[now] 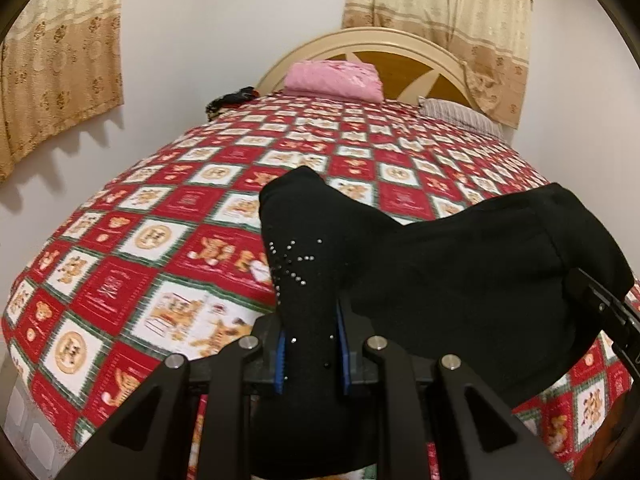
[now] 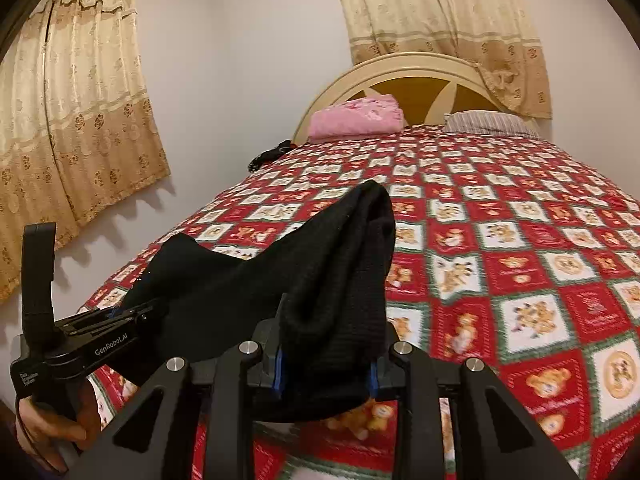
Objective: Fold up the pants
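Observation:
Black pants [image 1: 460,276] with a rhinestone star hang stretched between my two grippers above the bed. My left gripper [image 1: 310,350] is shut on one end of the pants, the fabric pinched between its blue pads. My right gripper [image 2: 326,368] is shut on the other end of the pants [image 2: 332,280], which stands up above its blue pads. The right gripper also shows at the right edge of the left wrist view [image 1: 612,320]. The left gripper shows at the lower left of the right wrist view [image 2: 120,316], with the person's hand under it.
The bed carries a red, white and green checked bedspread [image 1: 168,240] with bear pictures. A pink folded blanket [image 1: 334,78] and a striped pillow [image 1: 460,116] lie by the cream headboard [image 1: 380,40]. A dark item [image 1: 232,100] lies at the far left corner. Curtains hang on both walls.

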Tool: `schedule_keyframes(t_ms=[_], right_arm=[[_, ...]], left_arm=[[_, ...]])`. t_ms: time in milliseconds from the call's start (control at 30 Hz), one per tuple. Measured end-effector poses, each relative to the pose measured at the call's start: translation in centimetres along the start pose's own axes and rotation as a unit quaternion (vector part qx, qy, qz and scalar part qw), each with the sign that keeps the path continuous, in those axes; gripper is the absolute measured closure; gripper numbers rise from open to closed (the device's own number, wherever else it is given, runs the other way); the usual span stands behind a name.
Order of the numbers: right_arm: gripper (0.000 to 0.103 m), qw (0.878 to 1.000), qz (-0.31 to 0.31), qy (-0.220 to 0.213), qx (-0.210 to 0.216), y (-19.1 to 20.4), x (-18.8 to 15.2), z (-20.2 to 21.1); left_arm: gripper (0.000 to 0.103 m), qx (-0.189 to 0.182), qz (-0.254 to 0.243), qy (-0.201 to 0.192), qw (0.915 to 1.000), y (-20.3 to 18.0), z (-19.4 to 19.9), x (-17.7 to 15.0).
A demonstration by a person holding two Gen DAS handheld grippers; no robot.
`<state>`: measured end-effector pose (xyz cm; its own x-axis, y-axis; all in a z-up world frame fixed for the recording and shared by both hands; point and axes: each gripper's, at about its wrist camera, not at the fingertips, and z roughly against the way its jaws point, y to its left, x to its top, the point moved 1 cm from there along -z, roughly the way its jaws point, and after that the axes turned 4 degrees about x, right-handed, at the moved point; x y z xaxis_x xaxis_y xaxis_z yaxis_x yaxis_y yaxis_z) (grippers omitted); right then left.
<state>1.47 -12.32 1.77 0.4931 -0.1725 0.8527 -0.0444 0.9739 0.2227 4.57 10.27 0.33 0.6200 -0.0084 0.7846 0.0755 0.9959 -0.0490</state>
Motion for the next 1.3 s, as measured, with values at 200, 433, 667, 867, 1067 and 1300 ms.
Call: schedule_keyframes(t_ms=[200,433,667,867,1067,1300], right_arm=[[0.072,1.000,0.009,0.003,0.017,1.8,1.2,-2.8],[0.072,0.999,0.029,0.012,0.030,3.9,1.9,-6.3],[0.072,0.998,0.040,0.033,0.039,5.4,2.4,-10.5],[0.072,0.996,0.052,0.068,0.029,6.1,1.7,-14.7],[0.072,0.990,0.067,0.124,-0.002,5.4,-0.4,-18.2],[0.072,0.986,0.051,0.157,-0.005,4.3,-1.5,-19.5]], left_arm=[[0.082,0.028,0.004,-0.011,0.9996,2.1,-0.4,1.2],[0.082,0.062,0.015,-0.016,0.9978,4.5,-1.4,2.4],[0.082,0.105,0.019,-0.010,0.9943,6.0,-3.3,2.5],[0.082,0.124,0.026,0.020,0.9917,7.2,-6.2,1.9],[0.079,0.123,0.035,0.062,0.9898,8.2,-8.6,0.6],[0.019,0.142,0.058,0.077,0.9852,10.5,-9.1,-0.2]])
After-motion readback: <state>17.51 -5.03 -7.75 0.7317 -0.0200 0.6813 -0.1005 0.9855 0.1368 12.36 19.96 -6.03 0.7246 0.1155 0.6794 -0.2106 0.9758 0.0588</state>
